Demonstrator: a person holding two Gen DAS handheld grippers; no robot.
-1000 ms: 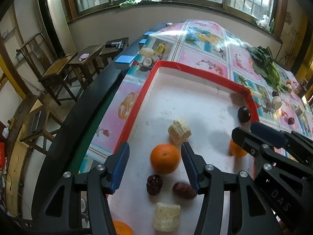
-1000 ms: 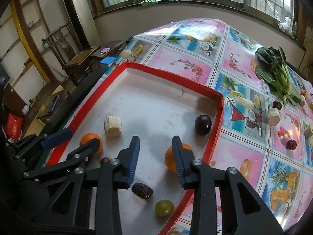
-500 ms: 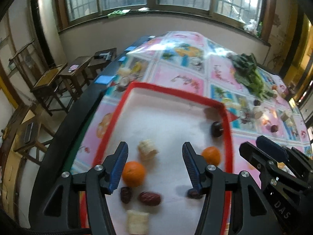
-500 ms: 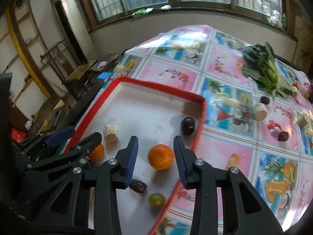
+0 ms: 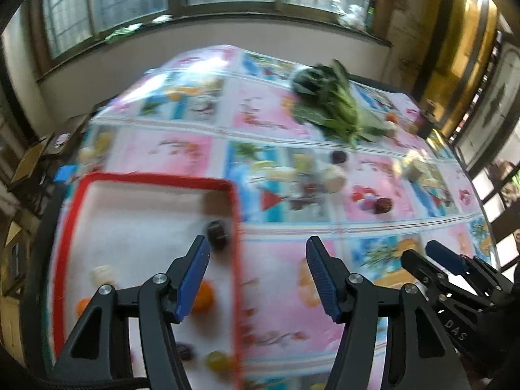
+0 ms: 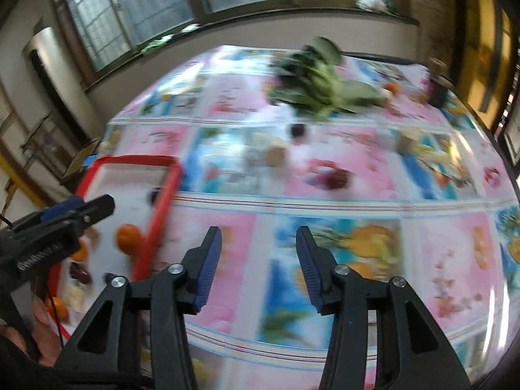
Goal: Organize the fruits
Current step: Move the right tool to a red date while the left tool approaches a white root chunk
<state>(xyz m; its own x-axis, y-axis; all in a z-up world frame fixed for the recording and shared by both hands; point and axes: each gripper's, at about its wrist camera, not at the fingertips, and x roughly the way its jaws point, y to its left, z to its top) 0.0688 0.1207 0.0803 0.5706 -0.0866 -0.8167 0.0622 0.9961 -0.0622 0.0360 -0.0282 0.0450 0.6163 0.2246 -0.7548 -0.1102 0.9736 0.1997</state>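
Note:
A red-rimmed white tray (image 5: pixel 156 177) lies at the table's left and holds oranges (image 5: pixel 203 295), a dark round fruit (image 5: pixel 217 234), dates, a green grape (image 5: pixel 216 359) and pale chunks. It also shows in the right wrist view (image 6: pixel 164 195). My left gripper (image 5: pixel 258 274) is open and empty above the tray's right rim. My right gripper (image 6: pixel 258 263) is open and empty over the tablecloth, right of the tray. Loose on the cloth lie a dark fruit (image 5: pixel 338 157), a red date (image 5: pixel 383 204) and pale chunks (image 5: pixel 334 175). Both views are blurred.
A bunch of leafy greens (image 5: pixel 328 104) lies at the far side of the table, with small fruits (image 5: pixel 391 118) beside it. The fruit-print tablecloth (image 6: pixel 357 195) covers the table. Chairs and benches stand off the left edge.
Both grippers have swung right and risen, away from over the tray toward the open tablecloth. Both stay open and empty. The tray's fruits have not moved.

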